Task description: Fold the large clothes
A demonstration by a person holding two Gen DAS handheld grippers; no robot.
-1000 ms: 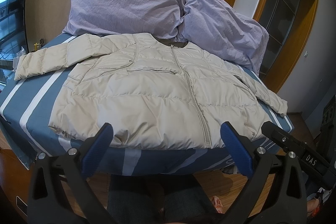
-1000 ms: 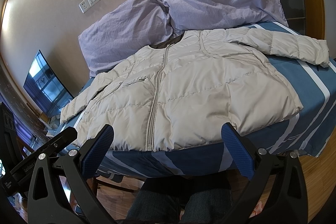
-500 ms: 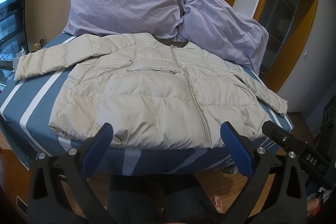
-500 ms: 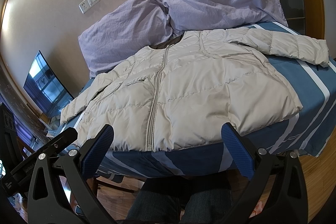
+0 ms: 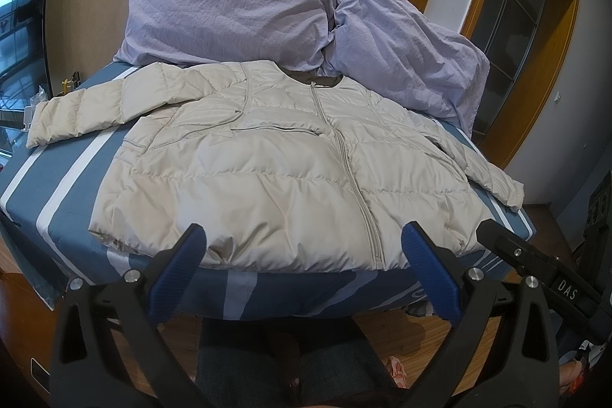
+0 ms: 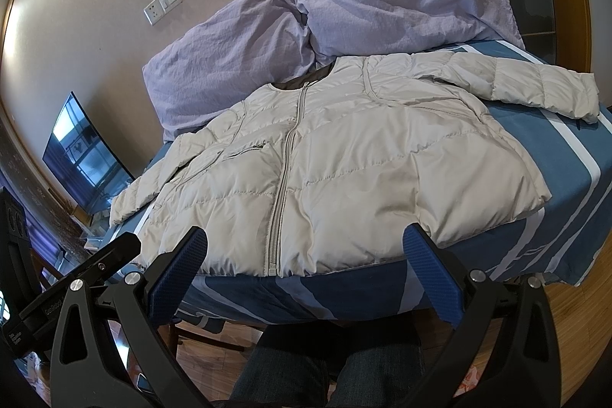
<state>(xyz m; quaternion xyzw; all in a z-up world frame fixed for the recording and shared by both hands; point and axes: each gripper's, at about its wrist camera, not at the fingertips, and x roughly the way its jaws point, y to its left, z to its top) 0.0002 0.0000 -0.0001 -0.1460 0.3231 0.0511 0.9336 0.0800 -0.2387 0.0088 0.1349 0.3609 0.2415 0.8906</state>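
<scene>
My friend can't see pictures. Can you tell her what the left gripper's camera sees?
A puffy cream jacket lies flat and zipped on a blue striped bed, sleeves spread out. Two purple pillows lean on the wall behind it. The left gripper is open, near the jacket's hem, holding nothing.

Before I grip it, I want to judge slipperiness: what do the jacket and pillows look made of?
The jacket looks like a quilted down-style puffer in a smooth, faintly shiny synthetic shell, probably nylon or polyester: stitched puffy channels with a soft sheen. Likely slick. The pillows look like matte, crinkled woven cotton, judging by the fine wrinkles and lack of shine.
</scene>
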